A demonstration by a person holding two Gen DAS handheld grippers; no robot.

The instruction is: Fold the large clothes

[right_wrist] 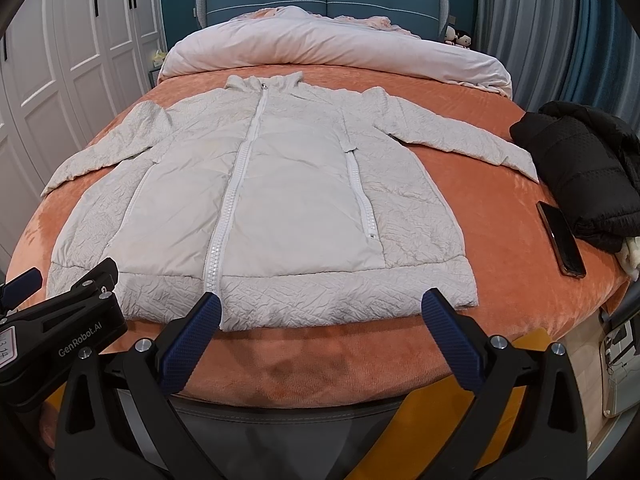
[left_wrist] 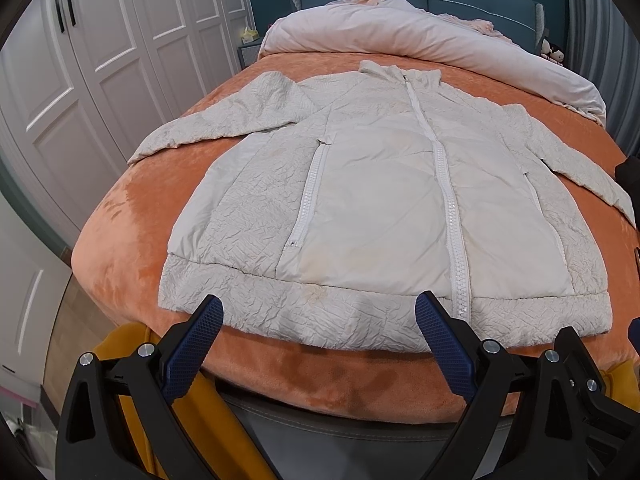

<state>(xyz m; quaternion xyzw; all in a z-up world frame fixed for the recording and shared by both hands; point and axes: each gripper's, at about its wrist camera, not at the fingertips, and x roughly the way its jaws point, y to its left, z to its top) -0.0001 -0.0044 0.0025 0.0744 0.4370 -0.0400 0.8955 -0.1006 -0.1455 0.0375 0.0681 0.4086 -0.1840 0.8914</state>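
A large white zip-up jacket [left_wrist: 380,200] lies flat, front up, on an orange bed cover [left_wrist: 132,240], sleeves spread to both sides, hem toward me. It also shows in the right wrist view [right_wrist: 280,192]. My left gripper [left_wrist: 320,312] is open and empty, hovering just above the hem's left half. My right gripper [right_wrist: 322,306] is open and empty, just over the hem's right half. The left gripper's body [right_wrist: 60,320] shows at the lower left of the right wrist view.
A black jacket [right_wrist: 588,176] is heaped on the bed's right edge, with a dark phone [right_wrist: 562,240] beside it. A pink duvet [right_wrist: 332,52] is bunched at the head by the blue headboard [right_wrist: 320,4]. White wardrobe doors [left_wrist: 80,80] stand left.
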